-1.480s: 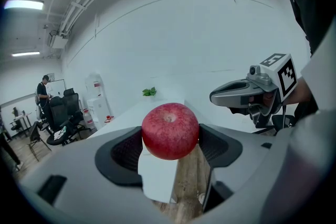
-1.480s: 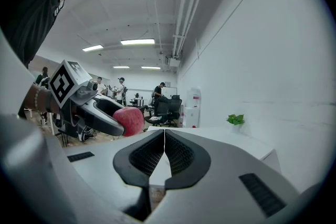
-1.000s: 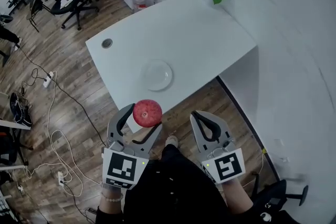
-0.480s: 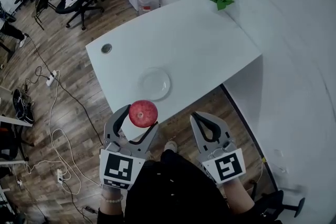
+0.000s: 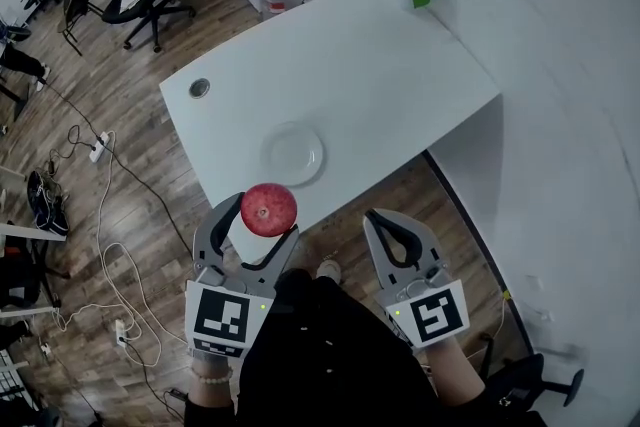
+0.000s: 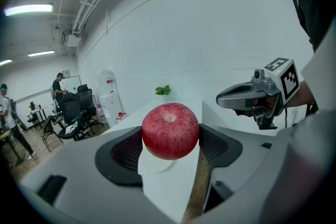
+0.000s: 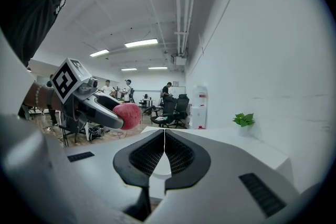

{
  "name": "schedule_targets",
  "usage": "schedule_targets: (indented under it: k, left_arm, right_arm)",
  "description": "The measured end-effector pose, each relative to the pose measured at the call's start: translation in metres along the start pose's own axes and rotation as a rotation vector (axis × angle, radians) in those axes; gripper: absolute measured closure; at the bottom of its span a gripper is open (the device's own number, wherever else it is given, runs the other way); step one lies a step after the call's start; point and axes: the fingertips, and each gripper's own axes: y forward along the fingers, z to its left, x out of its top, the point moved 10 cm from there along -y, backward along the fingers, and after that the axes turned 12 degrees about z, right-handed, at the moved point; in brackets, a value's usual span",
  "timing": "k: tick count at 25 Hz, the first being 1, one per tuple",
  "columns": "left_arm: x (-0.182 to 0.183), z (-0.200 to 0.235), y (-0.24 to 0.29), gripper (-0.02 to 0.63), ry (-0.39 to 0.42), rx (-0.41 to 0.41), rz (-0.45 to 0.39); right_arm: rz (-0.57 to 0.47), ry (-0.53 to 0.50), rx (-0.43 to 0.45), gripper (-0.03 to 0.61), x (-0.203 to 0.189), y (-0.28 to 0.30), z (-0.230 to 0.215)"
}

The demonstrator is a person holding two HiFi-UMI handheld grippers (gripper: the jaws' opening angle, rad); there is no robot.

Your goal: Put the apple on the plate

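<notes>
My right gripper [image 7: 164, 140] is close to my body, its jaws pressed together with nothing between them. My left gripper [image 5: 262, 223] has its jaws clamped on the red apple [image 5: 269, 209], in the air just before the near edge of the counter [image 5: 380, 65]. The plate [image 5: 293, 155] lies empty further in. The apple is round, so I think a looser hold here drops it to the floor [image 5: 130, 175].

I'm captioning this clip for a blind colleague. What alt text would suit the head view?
Seen from above, the left gripper holds a red apple at the near edge of a white table, with an empty plate just beyond it. The right gripper, shut and empty, is alongside.
</notes>
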Motion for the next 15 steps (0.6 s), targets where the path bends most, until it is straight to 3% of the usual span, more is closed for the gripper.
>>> schedule_targets:
  k: [15]
  left_arm:
    - [0.004, 0.025, 0.009, 0.267, 0.028, -0.04, -0.011]
  right_arm:
    - [0.024, 0.011, -0.041, 0.537, 0.011, 0.013, 0.003]
